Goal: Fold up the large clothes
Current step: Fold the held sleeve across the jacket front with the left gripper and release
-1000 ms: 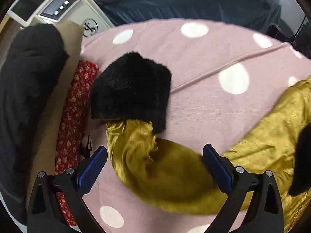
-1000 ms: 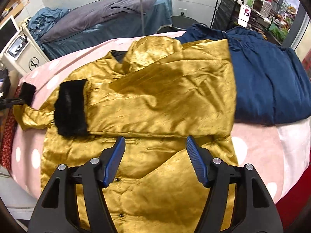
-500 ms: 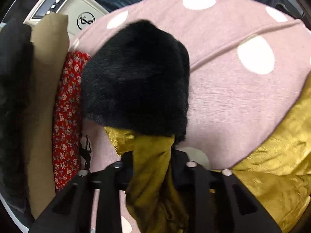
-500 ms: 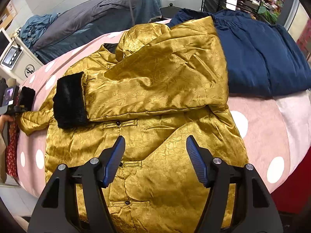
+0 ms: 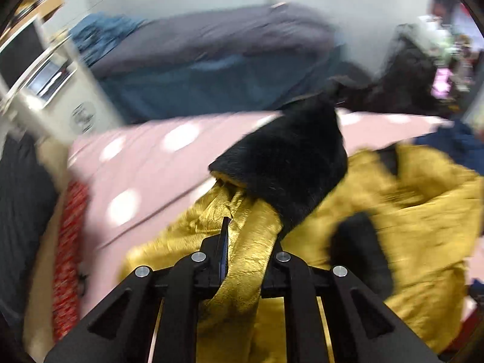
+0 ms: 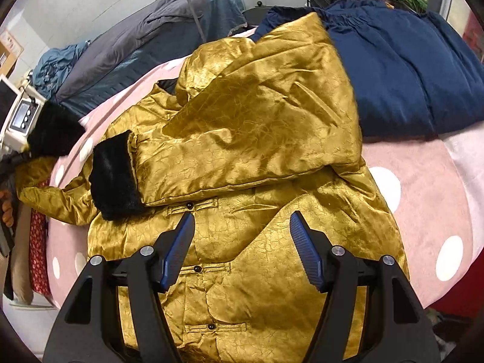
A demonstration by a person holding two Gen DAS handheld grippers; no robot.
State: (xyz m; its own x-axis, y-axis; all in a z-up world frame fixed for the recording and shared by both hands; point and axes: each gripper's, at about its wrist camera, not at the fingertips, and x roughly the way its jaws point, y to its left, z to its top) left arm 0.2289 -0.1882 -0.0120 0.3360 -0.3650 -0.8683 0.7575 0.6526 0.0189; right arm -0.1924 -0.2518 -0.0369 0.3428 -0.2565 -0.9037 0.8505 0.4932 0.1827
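Observation:
A gold satin jacket (image 6: 260,139) with black fur cuffs lies front up on a pink polka-dot bed (image 6: 423,175). One sleeve is folded across its chest, with its cuff (image 6: 115,181) at the left. My left gripper (image 5: 246,242) is shut on the other gold sleeve (image 5: 248,260) just below its black fur cuff (image 5: 290,166) and holds it lifted above the bed. That lifted cuff also shows at the far left of the right wrist view (image 6: 54,133). My right gripper (image 6: 240,242) is open and empty above the jacket's buttoned front.
A navy garment (image 6: 402,60) lies on the bed right of the jacket. A grey-blue covered bed (image 6: 151,42) stands behind. A white machine with a screen (image 6: 21,115) and red patterned cloth (image 6: 37,242) sit at the left edge.
My left gripper closed on the gold sleeve and has lifted and swung it toward the jacket body; the view is blurred with motion. My right gripper has moved slightly closer over the jacket, still open.

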